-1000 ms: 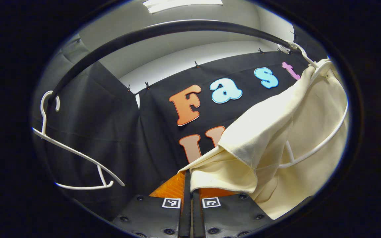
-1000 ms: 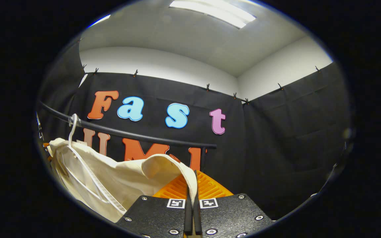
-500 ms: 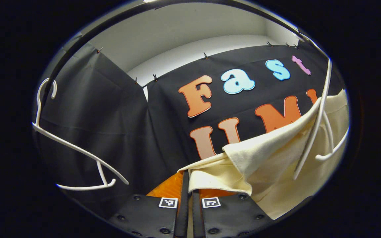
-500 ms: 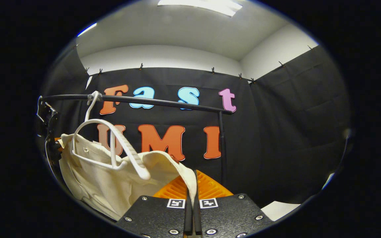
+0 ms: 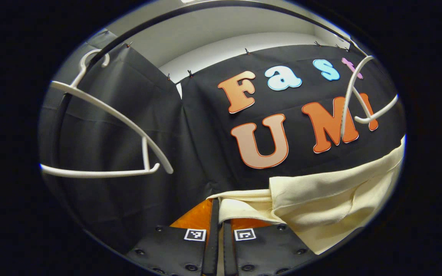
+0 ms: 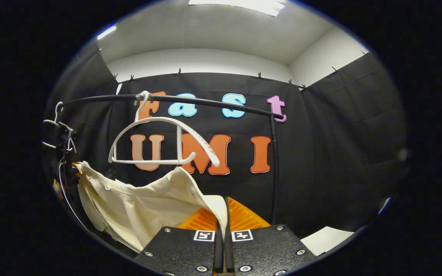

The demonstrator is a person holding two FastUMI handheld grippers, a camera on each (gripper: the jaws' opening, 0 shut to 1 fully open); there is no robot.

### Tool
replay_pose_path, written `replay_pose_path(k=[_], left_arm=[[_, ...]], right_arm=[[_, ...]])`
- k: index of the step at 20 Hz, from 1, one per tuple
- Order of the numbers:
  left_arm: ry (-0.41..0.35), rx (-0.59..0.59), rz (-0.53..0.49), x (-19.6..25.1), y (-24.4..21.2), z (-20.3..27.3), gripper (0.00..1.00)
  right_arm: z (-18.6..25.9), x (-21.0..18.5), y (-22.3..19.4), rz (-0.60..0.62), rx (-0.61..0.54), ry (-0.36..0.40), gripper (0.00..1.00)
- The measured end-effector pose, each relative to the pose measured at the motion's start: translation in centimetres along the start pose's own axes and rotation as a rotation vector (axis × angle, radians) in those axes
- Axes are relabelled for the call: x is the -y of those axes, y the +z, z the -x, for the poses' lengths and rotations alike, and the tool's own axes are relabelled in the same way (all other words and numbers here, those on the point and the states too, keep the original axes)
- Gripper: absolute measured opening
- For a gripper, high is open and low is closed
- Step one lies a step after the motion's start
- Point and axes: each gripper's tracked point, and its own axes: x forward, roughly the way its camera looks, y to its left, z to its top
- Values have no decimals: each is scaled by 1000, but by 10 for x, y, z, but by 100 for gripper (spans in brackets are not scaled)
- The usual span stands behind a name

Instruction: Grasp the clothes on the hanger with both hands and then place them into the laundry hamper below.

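Below the black rail (image 6: 190,100), the cream garment (image 6: 140,207) hangs stretched between the two grippers, clear of the white hanger (image 6: 159,142) that dangles bare from the rail above it. That puts the work at the carrying step: the cloth looks to be off the hanger and what remains is getting it down into the hamper.

Left gripper (image 5: 218,214) has its jaws nearly closed, one edge of the garment pinched between them, with the cloth (image 5: 320,199) running off to the right. Right gripper (image 6: 223,218) is likewise drawn narrow, a fold of the same cloth nipped between its fingers and trailing away to the left.

Over on the left gripper view's left side hangs a second white hanger (image 5: 109,130), empty too.

No laundry hamper is visible from either camera at this angle, so the next move, as a judgement, calls for both hands to come down together, keeping their pinch, and tilt until the hamper comes into sight. Letting go unevenly could leave the cloth draped over the hamper's edge.

On writing: no label or brand can be read on the garment; the small square markers (image 6: 204,235) on the gripper bodies carry patterns, not words.
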Motion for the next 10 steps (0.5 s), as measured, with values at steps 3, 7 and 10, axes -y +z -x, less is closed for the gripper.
replay_pose_path(k=[3, 7, 10], left_arm=[[-6, 5, -7, -18, -9, 40, 13], [-21, 5, -28, -43, -16, 90, 13], [-20, -14, -3, -54, -18, 118, 14]], right_arm=[[20, -3, -10, -28, -23, 1, 1], [60, -7, -14, -26, -33, -14, 2], [84, -19, -17, -28, -44, -16, 2]])
